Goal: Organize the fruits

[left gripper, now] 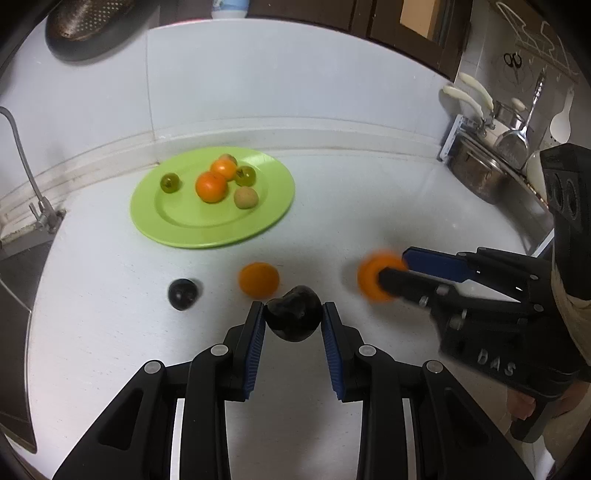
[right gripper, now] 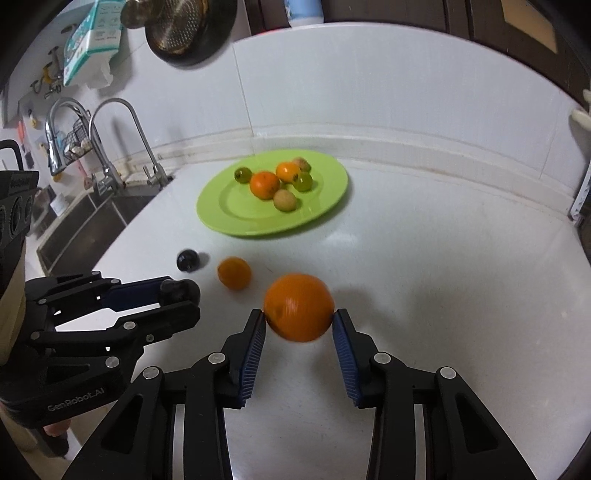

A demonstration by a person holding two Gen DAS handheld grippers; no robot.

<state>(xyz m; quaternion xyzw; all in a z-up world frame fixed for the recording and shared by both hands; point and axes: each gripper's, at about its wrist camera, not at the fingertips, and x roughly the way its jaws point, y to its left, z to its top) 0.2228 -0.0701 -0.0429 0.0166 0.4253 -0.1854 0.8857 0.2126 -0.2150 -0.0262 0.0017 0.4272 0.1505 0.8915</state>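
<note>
A green plate (left gripper: 177,225) (right gripper: 325,206) at the back of the white counter holds several fruits: oranges (left gripper: 211,187), green ones and a tan one. My left gripper (left gripper: 293,314) (right gripper: 184,295) is shut on a dark plum (left gripper: 293,313) above the counter. My right gripper (right gripper: 299,317) (left gripper: 388,275) is shut on a large orange (right gripper: 298,305) (left gripper: 375,275), held off the counter to the right of the left one. A loose orange (left gripper: 258,279) (right gripper: 234,272) and a second dark plum (left gripper: 183,294) (right gripper: 188,260) lie on the counter in front of the plate.
A sink (right gripper: 85,225) with tall faucets (right gripper: 110,147) lies to the left of the counter. A metal pot (left gripper: 476,177) and hanging utensils stand at the right. A tiled wall runs behind the plate. A dark pan (right gripper: 184,26) hangs above.
</note>
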